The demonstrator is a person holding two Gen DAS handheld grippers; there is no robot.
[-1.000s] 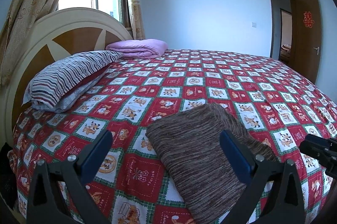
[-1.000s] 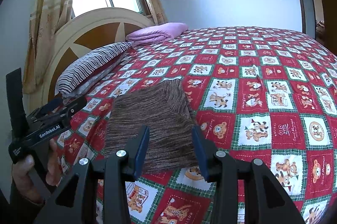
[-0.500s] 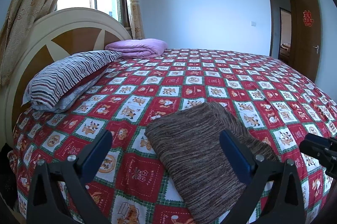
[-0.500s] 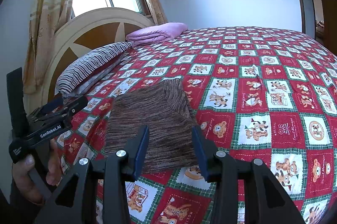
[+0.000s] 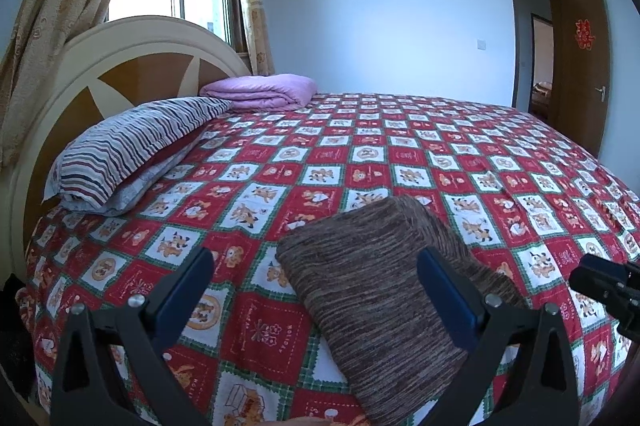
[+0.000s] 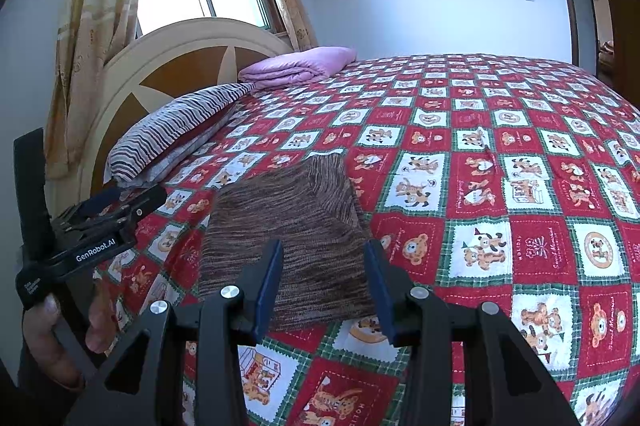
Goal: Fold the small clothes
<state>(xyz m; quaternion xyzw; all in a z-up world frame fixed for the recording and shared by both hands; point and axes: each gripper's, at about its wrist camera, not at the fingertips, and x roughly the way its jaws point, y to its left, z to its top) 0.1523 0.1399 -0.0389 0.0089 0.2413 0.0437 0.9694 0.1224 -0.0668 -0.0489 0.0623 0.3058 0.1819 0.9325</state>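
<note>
A brown striped knit garment (image 5: 372,290) lies folded into a flat rectangle on the red checked bedspread (image 5: 360,154). It also shows in the right wrist view (image 6: 292,238). My left gripper (image 5: 316,290) is wide open and empty, held above the bed at the garment's near left side. My right gripper (image 6: 324,286) is open and empty, held just in front of the garment's near edge. The left gripper's body (image 6: 92,226) and the hand holding it show at the left of the right wrist view.
A striped pillow (image 5: 136,150) and a folded purple blanket (image 5: 260,92) lie by the round headboard (image 5: 120,66) on the left. A window with curtains is behind it. A brown door (image 5: 580,66) stands open at the far right.
</note>
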